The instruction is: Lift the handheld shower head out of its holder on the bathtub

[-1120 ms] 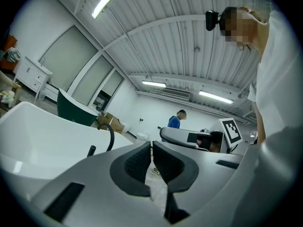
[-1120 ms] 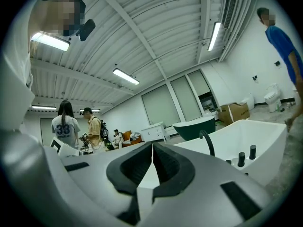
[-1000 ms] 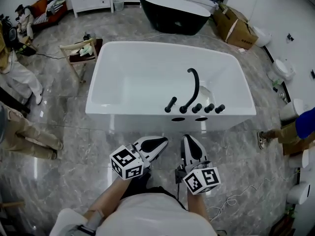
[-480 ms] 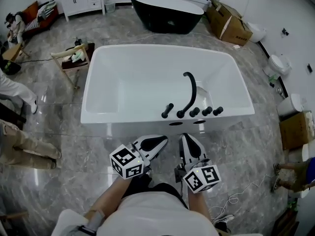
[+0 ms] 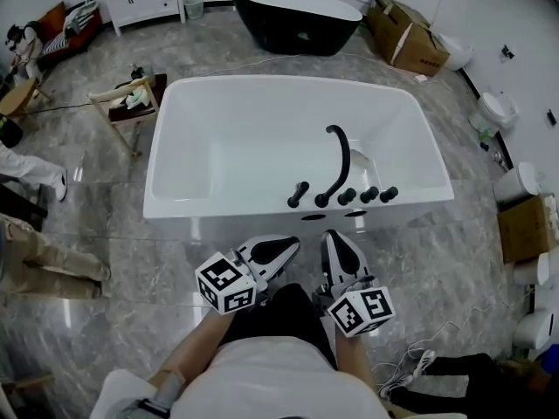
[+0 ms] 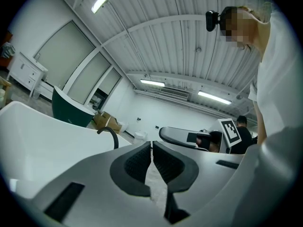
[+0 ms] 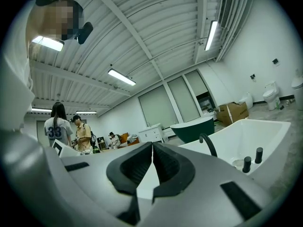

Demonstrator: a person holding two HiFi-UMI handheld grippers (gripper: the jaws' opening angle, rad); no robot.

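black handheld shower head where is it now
In the head view the black handheld shower head sits on the white bathtub's near rim as the leftmost fitting, just left of the curved black spout.

In the head view the black fittings on the white bathtub rim are too small to tell apart. The left edge cuts a person down to legs. The left gripper body hides every fitting but the curved spout.
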